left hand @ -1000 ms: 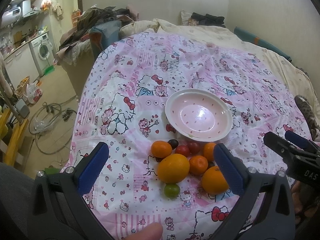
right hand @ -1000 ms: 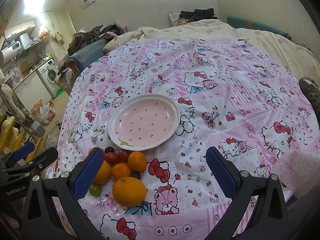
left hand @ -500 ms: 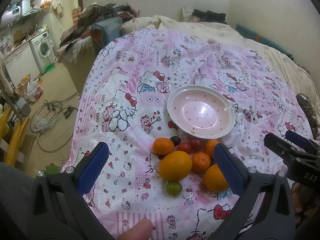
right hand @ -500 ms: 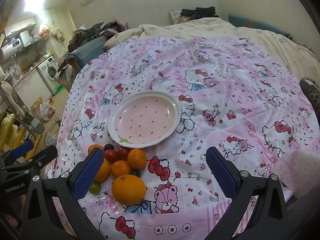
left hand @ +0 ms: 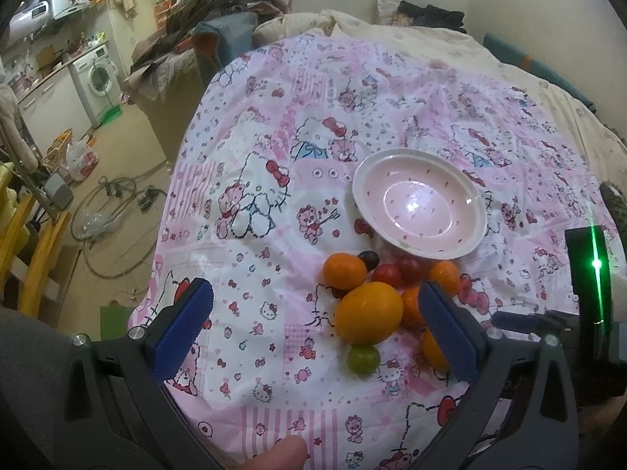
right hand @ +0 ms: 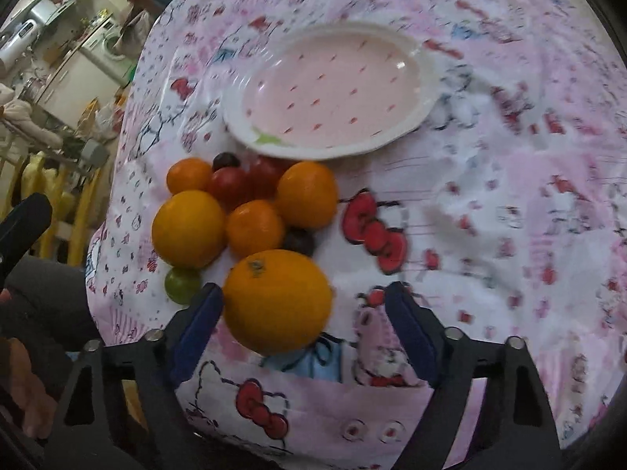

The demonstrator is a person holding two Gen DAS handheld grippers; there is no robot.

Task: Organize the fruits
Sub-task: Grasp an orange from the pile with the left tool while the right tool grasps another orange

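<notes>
Jaws on the right gripper (right hand: 301, 327) are spread wide around the big orange (right hand: 277, 300), the one lying furthest from the plate (right hand: 415, 117). Its left pad sits right up against the fruit's side, the right pad is clear of it, so nothing's actually clamped. The left gripper (left hand: 317, 321) is wide open too, just hovering over the tablecloth (left hand: 250, 235) with nothing between its blue pads.

That plate is pink with little strawberry marks and a white rim, and there's no fruit in it. All the fruit is bunched up just beside the plate's near edge: the oval orange one (left hand: 370, 312), a few small mandarins, two red cherry tomatoes (right hand: 229, 186), dark grapes, and a green grape (right hand: 181, 284) on the far side of the pile from the plate.

The right wrist view is blurry but shows the big orange whole; in the left wrist view it's mostly hidden behind the pad. Only the left view catches a green light on the other gripper's body.
</notes>
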